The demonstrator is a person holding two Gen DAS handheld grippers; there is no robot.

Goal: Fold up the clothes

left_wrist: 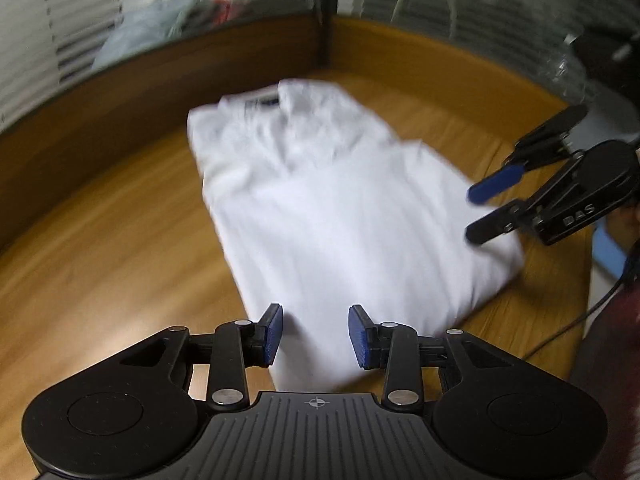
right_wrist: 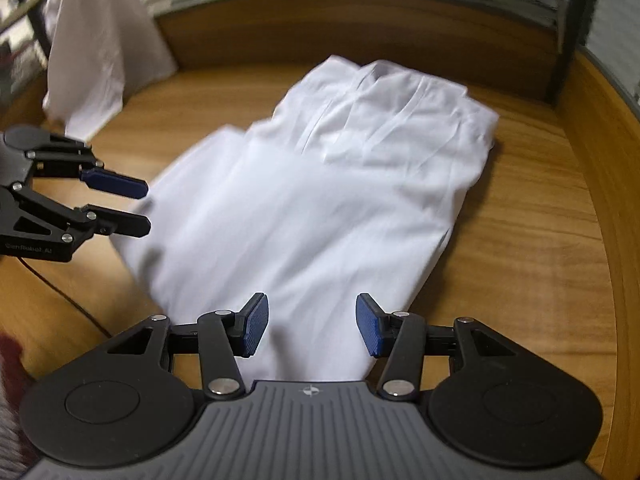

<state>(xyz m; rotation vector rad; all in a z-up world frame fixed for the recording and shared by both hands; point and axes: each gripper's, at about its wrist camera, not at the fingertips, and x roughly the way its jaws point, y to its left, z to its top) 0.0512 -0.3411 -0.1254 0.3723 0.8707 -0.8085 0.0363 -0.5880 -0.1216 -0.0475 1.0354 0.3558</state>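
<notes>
White shirt (right_wrist: 320, 184) lies flat on the wooden surface (right_wrist: 532, 216), folded into a long narrow shape, collar end toward the far wall, hem end nearest both claws. Some creases near the collar, cloth otherwise smooth.

Left claw (left_wrist: 315, 334) hangs over the near left corner of the hem, blue pads (left_wrist: 273, 334) apart, only cloth seen in the gap, nothing gripped. In the right wrist view the same claw (right_wrist: 146, 206) comes in from the left edge, fingers parted, tips at the shirt's side edge (whether they touch the cloth is too blurred to tell).

Right claw (right_wrist: 311, 326) sits over the near right part of the hem, pads (right_wrist: 372, 330) apart too, not clamped on anything. In the left wrist view it (left_wrist: 470, 214) enters from the right, tips over the shirt's right edge.

Around: a raised wooden ledge (right_wrist: 360, 28) runs along the back and right side of the surface, glass partition (left_wrist: 480, 8) above it. A second white garment (right_wrist: 96, 40) hangs over the far left corner. A dark upright post (left_wrist: 326, 12) stands behind the collar end. A thin black cable (right_wrist: 60, 288) trails across the surface under the left claw. A dark red sleeve (left_wrist: 616, 380) shows at the right edge. Nothing rests on the shirt.
</notes>
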